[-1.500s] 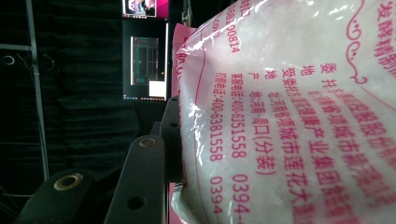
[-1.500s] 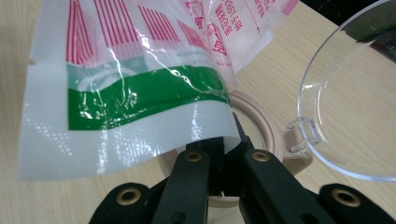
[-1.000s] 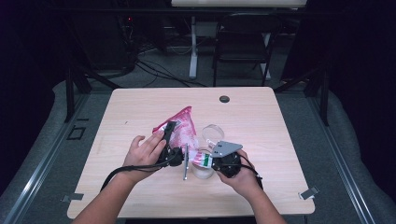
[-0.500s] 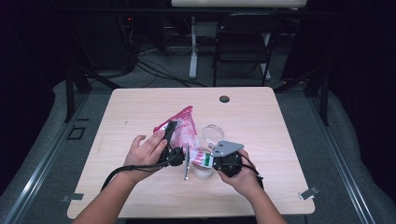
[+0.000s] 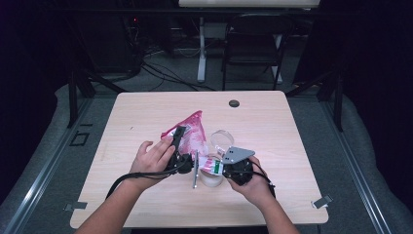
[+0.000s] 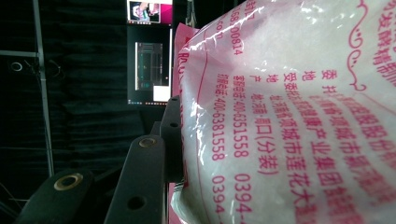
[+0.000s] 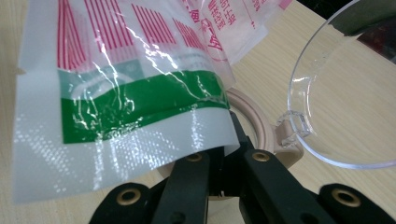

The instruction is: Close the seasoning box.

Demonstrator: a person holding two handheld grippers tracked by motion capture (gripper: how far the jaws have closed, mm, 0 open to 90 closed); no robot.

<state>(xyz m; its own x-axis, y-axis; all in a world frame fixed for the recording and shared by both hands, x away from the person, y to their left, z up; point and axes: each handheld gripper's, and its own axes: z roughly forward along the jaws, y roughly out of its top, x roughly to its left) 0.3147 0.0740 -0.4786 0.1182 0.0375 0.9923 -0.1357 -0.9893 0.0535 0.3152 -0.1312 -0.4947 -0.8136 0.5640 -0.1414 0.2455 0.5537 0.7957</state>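
Pouring step: left gripper (image 5: 178,141) grasps pink bag (image 5: 191,130), right gripper (image 7: 223,175) clenched on its edge above jar (image 7: 261,133); next, tilt carefully.

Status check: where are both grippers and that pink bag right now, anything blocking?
Left gripper clamped on the pink-printed plastic bag of white granules. Right gripper shut on the bag's green-striped edge. Beige container with hinged clear lid below; nothing blocking.

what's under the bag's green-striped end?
A beige container with its clear lid flipped open. The bag, pinched by the right gripper, covers the inside.
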